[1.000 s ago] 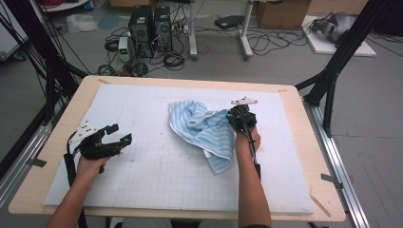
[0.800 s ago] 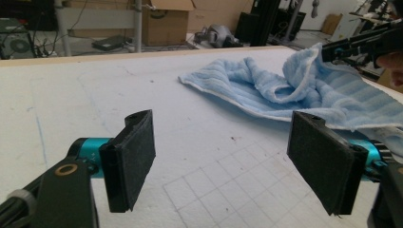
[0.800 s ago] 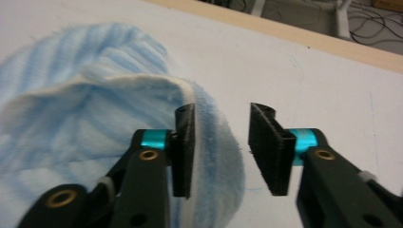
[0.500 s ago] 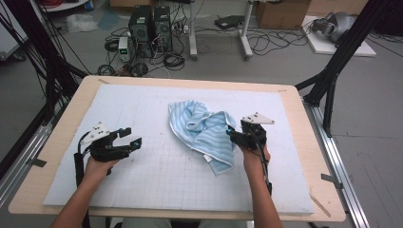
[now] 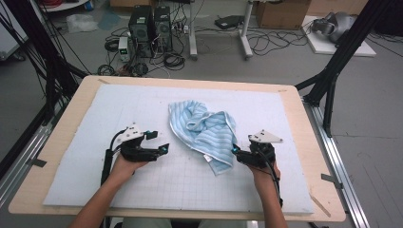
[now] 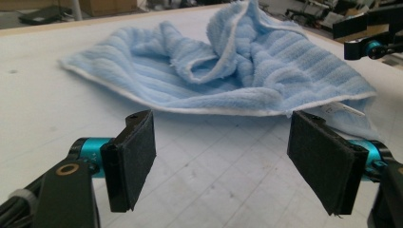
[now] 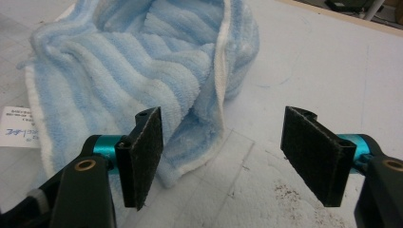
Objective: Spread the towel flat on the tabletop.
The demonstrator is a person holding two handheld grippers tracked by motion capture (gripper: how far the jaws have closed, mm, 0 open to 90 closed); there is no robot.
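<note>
Two tongs (image 5: 164,149) (image 5: 236,154) (agape) — flanking towel (image 5: 204,130)

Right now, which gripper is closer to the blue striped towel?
Right. The right gripper sits at the towel's near corner, almost touching; the left gripper is open a short gap off its left edge.

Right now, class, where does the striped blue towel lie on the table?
In the high view, the towel lies crumpled near the white mat's middle, between the left claw and right claw.

The towel (image 7: 142,61) carries a white care tag (image 7: 16,126) whose small print is too blurred to read.
</note>
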